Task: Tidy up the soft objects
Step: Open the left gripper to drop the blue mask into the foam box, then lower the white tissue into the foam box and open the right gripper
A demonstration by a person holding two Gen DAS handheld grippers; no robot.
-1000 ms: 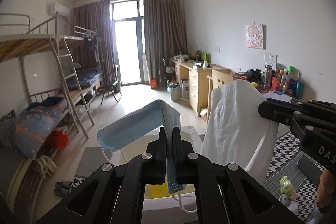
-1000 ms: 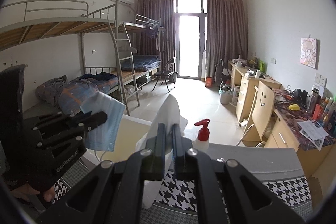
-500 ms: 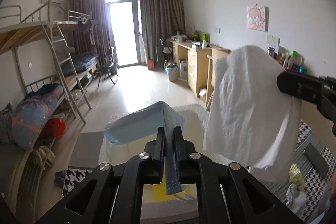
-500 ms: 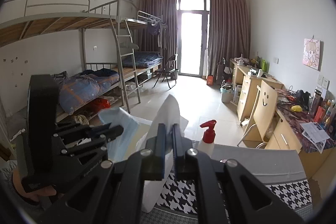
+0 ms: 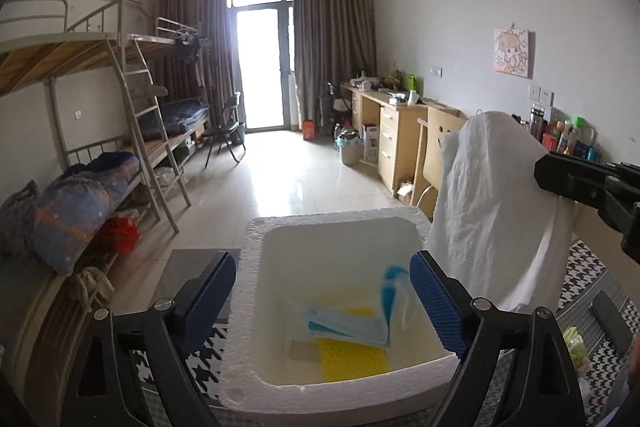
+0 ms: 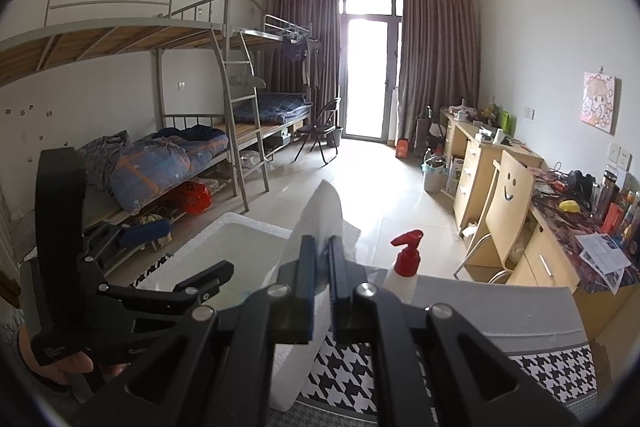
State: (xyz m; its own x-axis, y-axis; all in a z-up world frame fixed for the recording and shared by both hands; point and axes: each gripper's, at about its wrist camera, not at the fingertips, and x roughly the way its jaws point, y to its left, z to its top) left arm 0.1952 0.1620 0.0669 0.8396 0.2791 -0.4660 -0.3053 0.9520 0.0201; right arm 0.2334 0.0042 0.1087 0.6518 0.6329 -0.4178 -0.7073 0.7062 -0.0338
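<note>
My left gripper (image 5: pixel 322 301) has just been opening over the white foam box (image 5: pixel 256 251), and nothing is pinched between its blue pads now. The blue face mask (image 5: pixel 348 327) lies inside the box, on top of a yellow textured pad (image 5: pixel 352 361) at the bottom, one end blurred and close by the right-hand pad. I count that item as done.

My right gripper (image 6: pixel 319 287) is clamped shut on a white cloth (image 6: pixel 320 219), which hangs just to the right of the box, above the houndstooth mat (image 6: pixel 352 383); it is not yet in the box, so that drop is what I judge remains.

Count: one foam box, one mask, one yellow pad and one small tan piece (image 5: pixel 305 351) in the box, one white cloth outside it. One red-topped pump bottle (image 6: pixel 406 263) stands to the box's right.
</note>
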